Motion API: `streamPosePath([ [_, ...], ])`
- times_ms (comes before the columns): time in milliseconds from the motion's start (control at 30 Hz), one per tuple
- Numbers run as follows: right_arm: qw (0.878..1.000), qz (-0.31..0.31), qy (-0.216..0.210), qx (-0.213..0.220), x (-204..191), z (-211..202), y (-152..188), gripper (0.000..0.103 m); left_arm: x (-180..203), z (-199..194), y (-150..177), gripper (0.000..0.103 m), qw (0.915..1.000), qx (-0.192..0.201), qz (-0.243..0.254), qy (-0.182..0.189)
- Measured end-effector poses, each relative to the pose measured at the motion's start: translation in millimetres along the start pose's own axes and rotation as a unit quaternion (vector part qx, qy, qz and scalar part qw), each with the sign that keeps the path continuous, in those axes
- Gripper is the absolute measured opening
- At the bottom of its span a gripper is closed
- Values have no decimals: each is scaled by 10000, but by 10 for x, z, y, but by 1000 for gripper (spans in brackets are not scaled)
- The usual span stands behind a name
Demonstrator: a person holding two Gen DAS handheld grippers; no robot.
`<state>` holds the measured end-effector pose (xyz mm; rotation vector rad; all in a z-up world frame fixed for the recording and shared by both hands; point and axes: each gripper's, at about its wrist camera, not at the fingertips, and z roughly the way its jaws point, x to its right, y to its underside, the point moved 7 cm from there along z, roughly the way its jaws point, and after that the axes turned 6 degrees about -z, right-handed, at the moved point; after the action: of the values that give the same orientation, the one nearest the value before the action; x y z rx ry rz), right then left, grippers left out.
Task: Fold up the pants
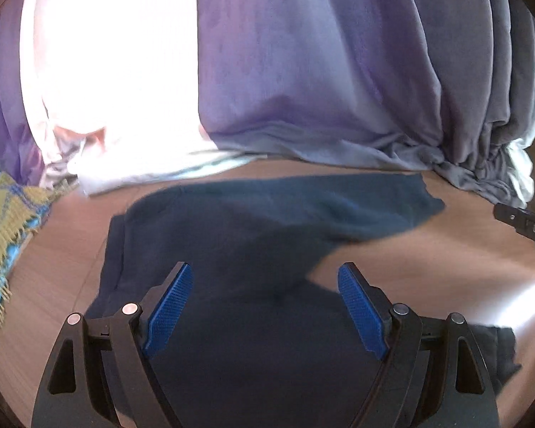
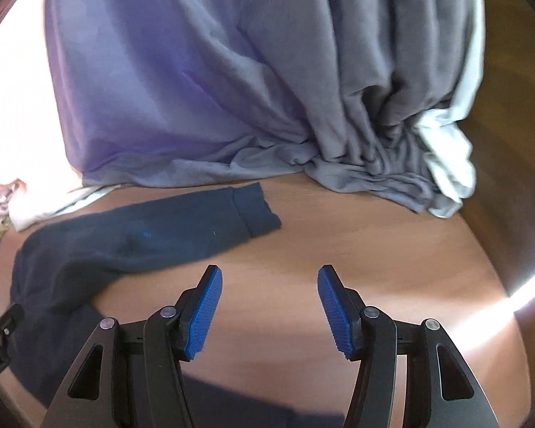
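Note:
Dark navy pants (image 1: 249,221) lie flat on a wooden surface (image 1: 428,260). One leg stretches away to the right and ends in a ribbed cuff (image 2: 256,210). My left gripper (image 1: 264,266) hovers over the wide part of the pants, jaws open, with nothing between the blue pads (image 1: 167,310). My right gripper (image 2: 269,269) hangs over bare wood (image 2: 374,249) to the right of the pants (image 2: 125,242), also open and empty. A dark strip of the pants shows under it at the bottom of the right wrist view. The right gripper's tip (image 1: 524,224) shows at the edge of the left wrist view.
A purple-grey curtain (image 1: 303,71) hangs behind the pants and bunches on the surface (image 2: 374,167). Pale cloth (image 1: 142,174) lies at its foot in bright light. A yellow and blue woven fabric with fringe (image 1: 7,232) lies at the far left.

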<state>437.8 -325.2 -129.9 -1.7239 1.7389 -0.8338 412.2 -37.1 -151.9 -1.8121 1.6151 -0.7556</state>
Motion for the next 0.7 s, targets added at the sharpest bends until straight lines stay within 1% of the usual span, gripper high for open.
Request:
streamPosePath([
  [33,10000,-5,-63,-47,-1,52,3,56,30,30,-17,84,10000,19,-3,-54],
  [100,9994,-2,-300,-148,4,295,-73,56,72,131,-36,84,9997,6,-34,-223],
  [200,9983,9,-511,-289,9,588,-143,56,111,266,8,84,9988,-67,-41,-486],
  [300,9968,42,-682,-424,20,914,-205,56,172,413,75,84,9973,-174,56,-712],
  [467,9942,155,-742,-757,0,1407,-234,56,167,647,125,84,9948,-349,-7,-959],
  [600,9937,249,-672,-866,17,1592,-228,56,116,789,138,84,9936,-475,-131,-1016],
  [700,9928,305,-655,-951,-1,1673,-200,56,95,880,166,84,9928,-554,-102,-1060],
])
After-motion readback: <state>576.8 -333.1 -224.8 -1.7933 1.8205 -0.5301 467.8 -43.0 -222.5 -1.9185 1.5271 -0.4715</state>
